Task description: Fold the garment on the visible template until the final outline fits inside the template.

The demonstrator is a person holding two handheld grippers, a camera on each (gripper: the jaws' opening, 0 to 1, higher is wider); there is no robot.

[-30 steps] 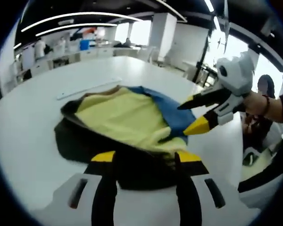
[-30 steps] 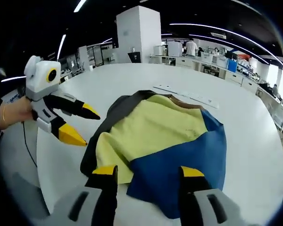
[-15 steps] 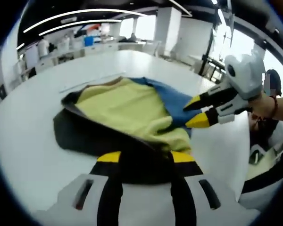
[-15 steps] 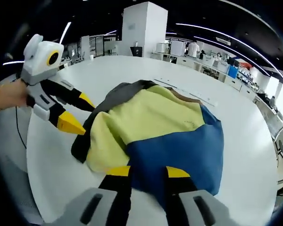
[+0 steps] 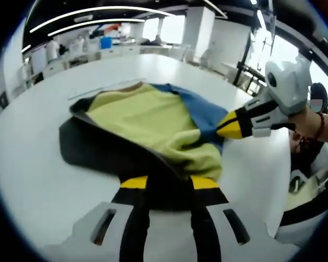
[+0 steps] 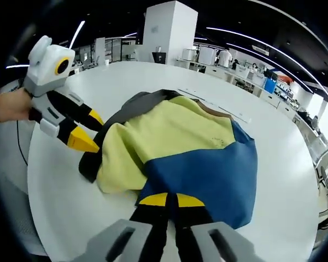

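A garment (image 5: pixel 142 120) with yellow, blue and dark grey panels lies crumpled on the white table (image 5: pixel 33 180). My left gripper (image 5: pixel 169 183) is open, its jaws partly closed and straddling the dark near edge of the cloth. In the right gripper view the left gripper (image 6: pixel 90 131) stands at the garment's (image 6: pixel 175 136) left side with its tips apart at the dark fold. My right gripper (image 6: pixel 172 200) is shut on the blue hem, jaws almost touching. In the left gripper view the right gripper (image 5: pixel 225 126) pinches the blue edge at the right.
A long white strip (image 6: pixel 218 109) lies flat on the table (image 6: pixel 295 142) just beyond the garment. The person's hands (image 5: pixel 311 117) hold both grippers. Desks, a white pillar (image 6: pixel 167 33) and people stand far behind the table.
My right gripper's jaws have closed onto the blue hem. My left gripper's jaws have narrowed around the dark edge. Both grippers have come in closer to the garment.
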